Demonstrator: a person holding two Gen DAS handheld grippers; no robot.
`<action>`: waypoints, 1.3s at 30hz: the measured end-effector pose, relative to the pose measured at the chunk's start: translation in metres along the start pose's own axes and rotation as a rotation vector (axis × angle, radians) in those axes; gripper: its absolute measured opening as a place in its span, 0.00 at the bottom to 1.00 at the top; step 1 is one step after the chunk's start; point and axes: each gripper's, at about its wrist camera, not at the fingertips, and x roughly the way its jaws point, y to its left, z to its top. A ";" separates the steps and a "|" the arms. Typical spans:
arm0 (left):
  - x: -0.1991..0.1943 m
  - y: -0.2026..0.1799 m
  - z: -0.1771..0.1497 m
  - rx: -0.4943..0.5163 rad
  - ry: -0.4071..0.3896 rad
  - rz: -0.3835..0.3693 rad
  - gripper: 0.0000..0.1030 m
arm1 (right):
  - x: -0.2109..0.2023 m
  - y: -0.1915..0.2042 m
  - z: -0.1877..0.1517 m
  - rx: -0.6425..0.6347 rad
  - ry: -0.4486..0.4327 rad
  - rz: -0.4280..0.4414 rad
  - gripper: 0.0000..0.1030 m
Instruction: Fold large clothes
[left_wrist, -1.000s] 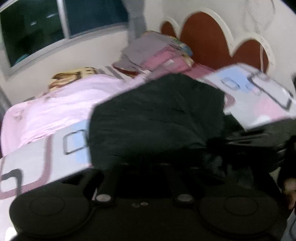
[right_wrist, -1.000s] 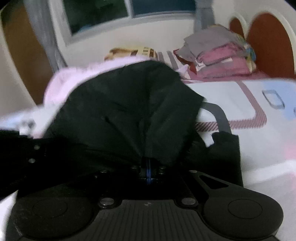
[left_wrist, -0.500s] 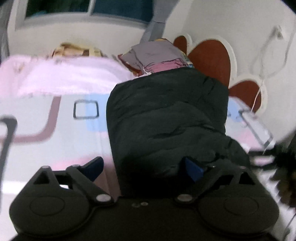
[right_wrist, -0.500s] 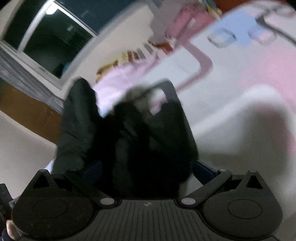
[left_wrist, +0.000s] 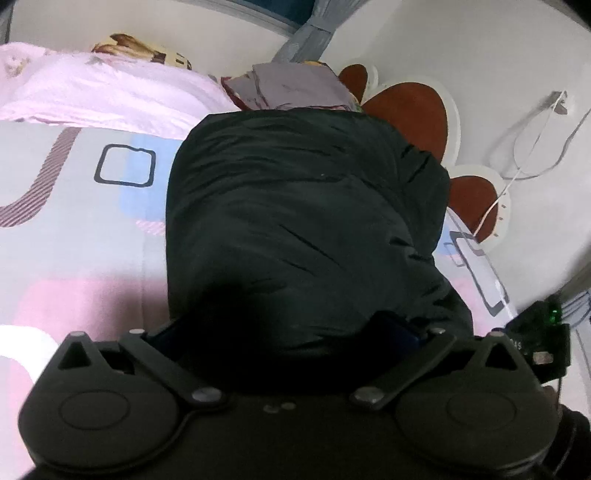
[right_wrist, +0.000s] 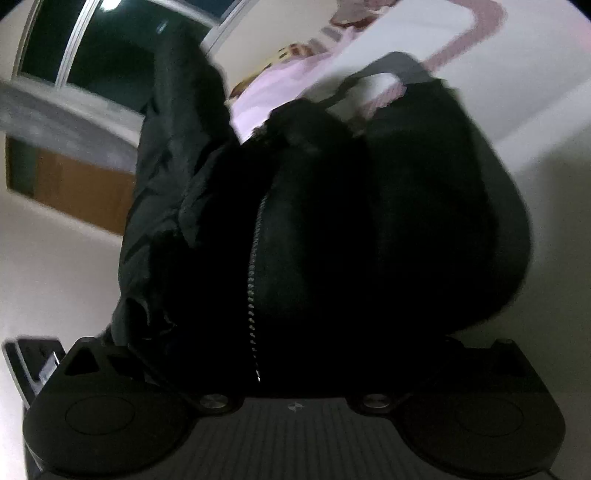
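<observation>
Bare bedsheet (left_wrist: 74, 236) left of black jacket (left_wrist: 295, 229); headboard (left_wrist: 410, 110) behind.

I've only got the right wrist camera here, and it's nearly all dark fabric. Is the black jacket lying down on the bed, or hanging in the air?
Observer: It's lying down. In the left wrist view the black jacket rests as one folded bulk on the patterned bedsheet.
Operator: Is the left tool gripping it?
Observer: It doesn't look like it. The left tool has its jaws opening. The jacket's near edge sits between the blue pads, and they don't seem to pinch it.
Operator: What's beyond the jacket?
Observer: A stack of folded clothes with a grey piece on top, beside the red headboard.
</observation>
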 end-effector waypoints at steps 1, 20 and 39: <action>-0.002 0.000 -0.001 0.008 -0.001 -0.011 1.00 | 0.001 0.000 -0.001 -0.013 0.003 0.023 1.00; -0.167 0.055 -0.020 0.028 -0.119 -0.051 0.94 | 0.025 0.175 -0.067 -0.225 0.019 0.193 0.80; -0.240 0.134 -0.080 0.060 -0.118 0.218 0.76 | 0.081 0.190 -0.160 -0.215 -0.024 -0.086 0.80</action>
